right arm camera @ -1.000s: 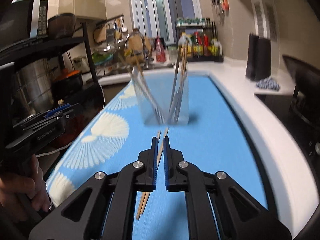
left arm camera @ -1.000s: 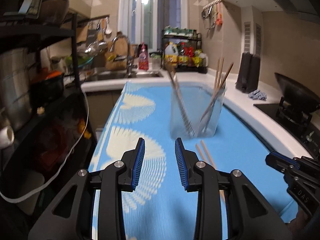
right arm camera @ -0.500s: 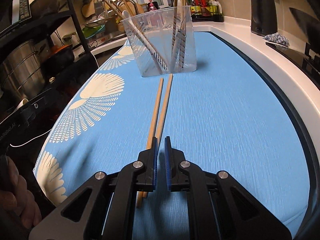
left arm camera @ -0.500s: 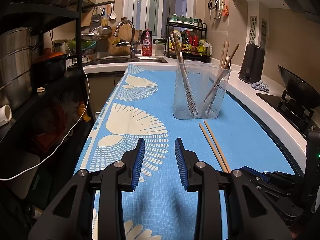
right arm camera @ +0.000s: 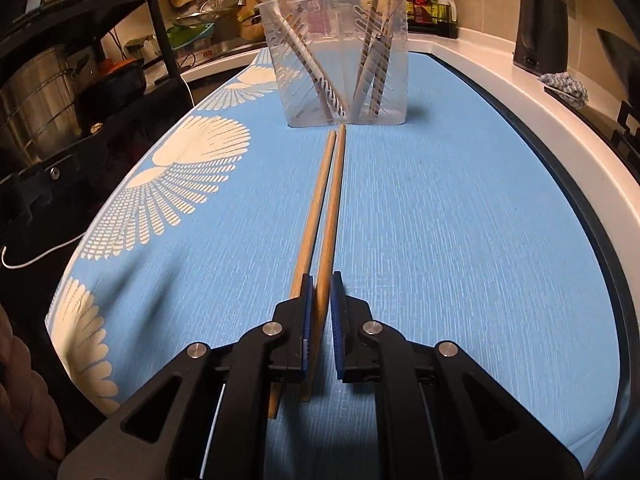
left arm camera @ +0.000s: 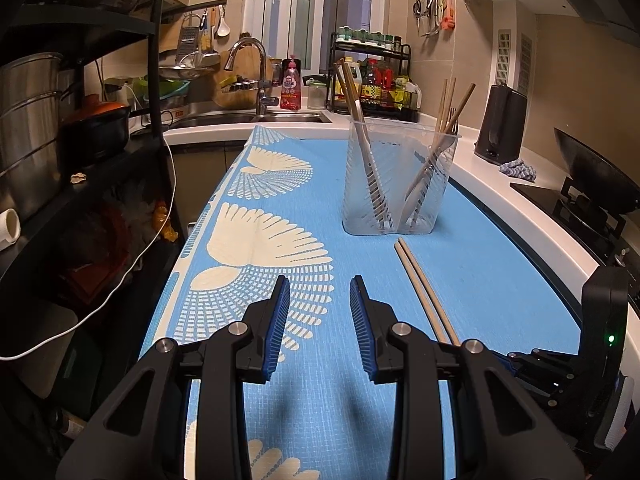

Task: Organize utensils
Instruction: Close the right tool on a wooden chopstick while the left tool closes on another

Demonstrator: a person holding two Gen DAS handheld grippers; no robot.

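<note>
My right tongs (right arm camera: 319, 312) are down low on the surface, nearly shut, w/ 1 of the 2 wooden chopsticks (right arm camera: 329, 216) between the pads; the other lies just outside the left pad. Can't tell if the pads press it. Both sticks lie on the blue mat (right arm camera: 460, 240), tips nr the clear holder (right arm camera: 336, 60). Left tongs (left arm camera: 320, 326) part open, empty, above the mat.
</note>
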